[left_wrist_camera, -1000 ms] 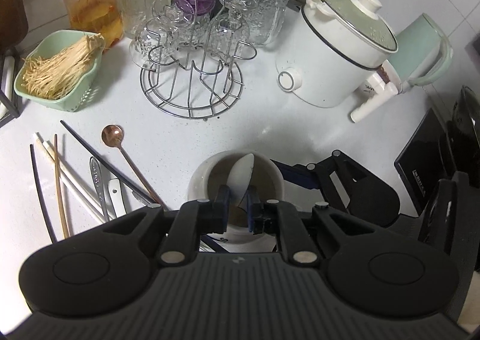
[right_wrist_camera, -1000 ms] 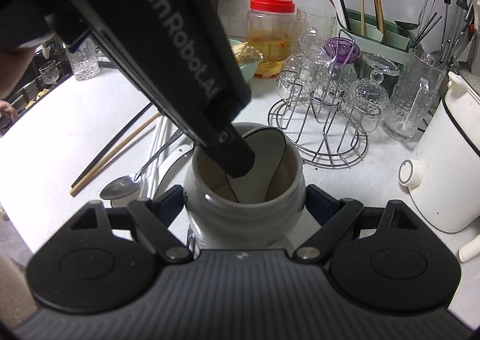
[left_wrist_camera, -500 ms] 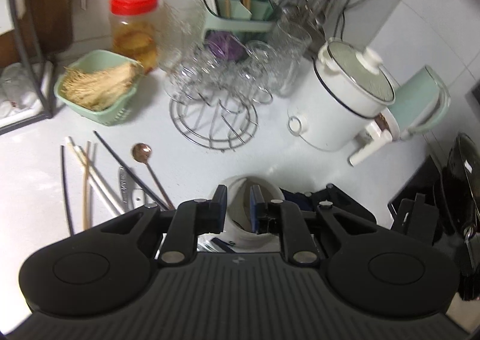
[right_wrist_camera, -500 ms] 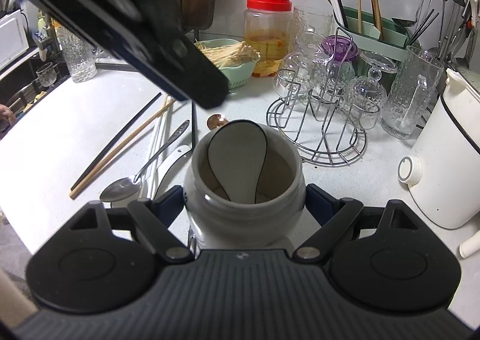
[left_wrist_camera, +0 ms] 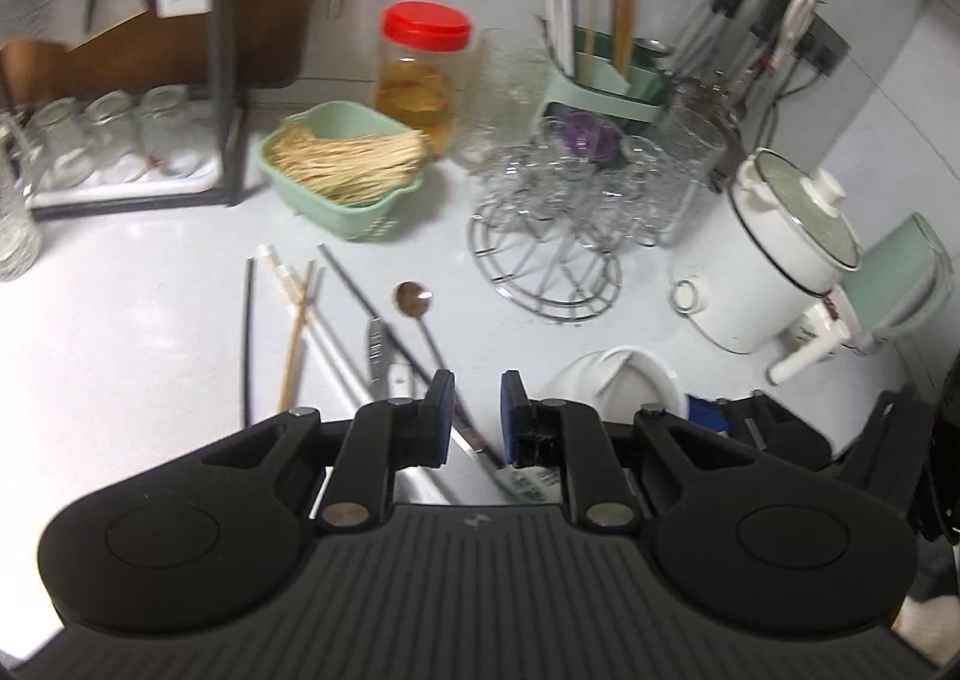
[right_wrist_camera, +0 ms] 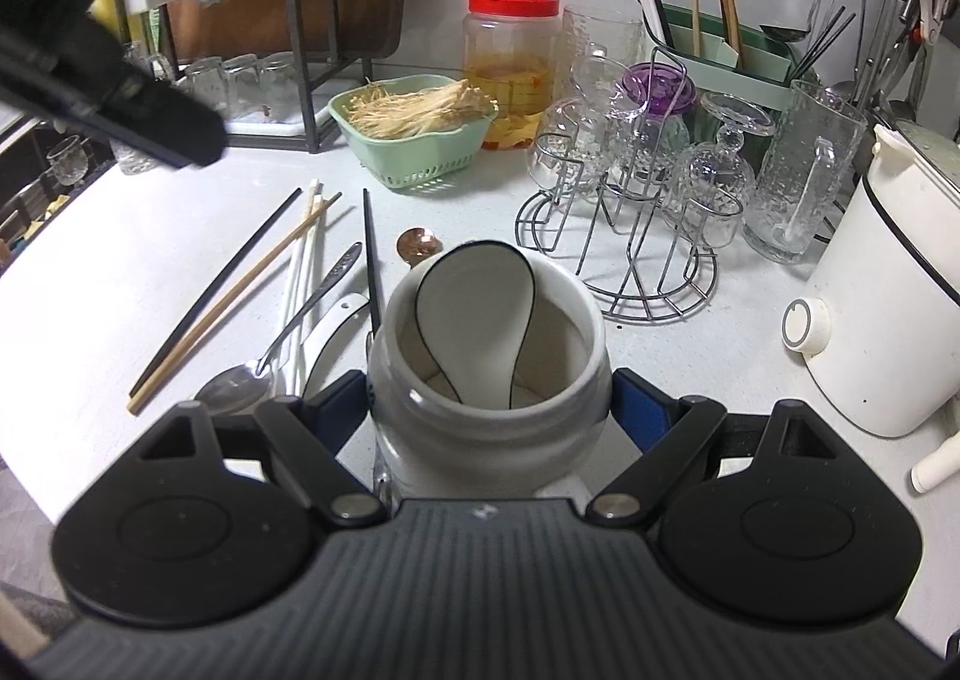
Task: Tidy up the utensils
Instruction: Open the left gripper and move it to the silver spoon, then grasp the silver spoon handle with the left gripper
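My right tongs [right_wrist_camera: 489, 416] clamp the white jar [right_wrist_camera: 486, 374] so it stands steady, white spoon [right_wrist_camera: 474, 314] leaning inside. My left tongs [left_wrist_camera: 472, 416], just opening and empty, hang over loose utensils [left_wrist_camera: 336, 332] at the jar's 9 o'clock on the table [left_wrist_camera: 120, 320]. Only the right view looks into the jar.

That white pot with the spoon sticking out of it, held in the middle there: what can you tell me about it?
The white pot is a round, glossy jar, ceramic by its look, with a thick rolled rim and a wide open mouth. It stands upright on the pale countertop. The right hand-held gripper clamps it, blue pads pressing on both sides below the rim. Inside, a white ceramic spoon edged in black leans against the far wall, bowl end up above the rim.
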### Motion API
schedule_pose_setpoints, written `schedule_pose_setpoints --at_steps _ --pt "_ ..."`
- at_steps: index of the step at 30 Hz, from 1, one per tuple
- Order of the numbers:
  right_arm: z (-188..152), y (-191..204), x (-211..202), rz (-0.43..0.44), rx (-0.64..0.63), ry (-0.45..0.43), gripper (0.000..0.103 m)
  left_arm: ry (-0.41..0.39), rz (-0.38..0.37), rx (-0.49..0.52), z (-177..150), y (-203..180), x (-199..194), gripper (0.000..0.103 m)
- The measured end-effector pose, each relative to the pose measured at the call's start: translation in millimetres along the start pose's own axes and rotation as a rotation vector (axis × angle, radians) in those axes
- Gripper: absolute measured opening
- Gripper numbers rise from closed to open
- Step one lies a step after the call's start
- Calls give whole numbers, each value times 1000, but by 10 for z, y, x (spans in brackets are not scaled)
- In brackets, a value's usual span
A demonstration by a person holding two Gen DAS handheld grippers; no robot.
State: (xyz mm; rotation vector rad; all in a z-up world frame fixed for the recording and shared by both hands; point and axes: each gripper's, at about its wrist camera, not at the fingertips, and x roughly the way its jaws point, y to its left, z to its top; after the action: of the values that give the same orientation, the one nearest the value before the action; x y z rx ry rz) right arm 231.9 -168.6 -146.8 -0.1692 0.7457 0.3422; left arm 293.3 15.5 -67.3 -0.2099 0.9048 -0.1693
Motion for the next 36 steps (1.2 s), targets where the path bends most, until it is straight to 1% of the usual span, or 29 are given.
schedule_pose_setpoints --at_steps 2,8,14,23,27,36 --pt "5 11 4 -8 7 4 89 -5 9 -22 -65 88 -12 26" --pt "6 55 -5 -55 36 10 89 -15 15 -59 -252 331 -27 32" --pt "51 62 21 -77 44 34 89 -22 -3 -98 -368 582 -17 33" --pt "63 89 21 -108 64 56 89 -18 -45 -97 -419 743 94 33" --pt "58 96 17 -122 76 57 89 0 -67 -104 -429 824 178 33" --pt "56 155 33 -171 117 57 90 83 -140 -130 -448 1003 551 33"
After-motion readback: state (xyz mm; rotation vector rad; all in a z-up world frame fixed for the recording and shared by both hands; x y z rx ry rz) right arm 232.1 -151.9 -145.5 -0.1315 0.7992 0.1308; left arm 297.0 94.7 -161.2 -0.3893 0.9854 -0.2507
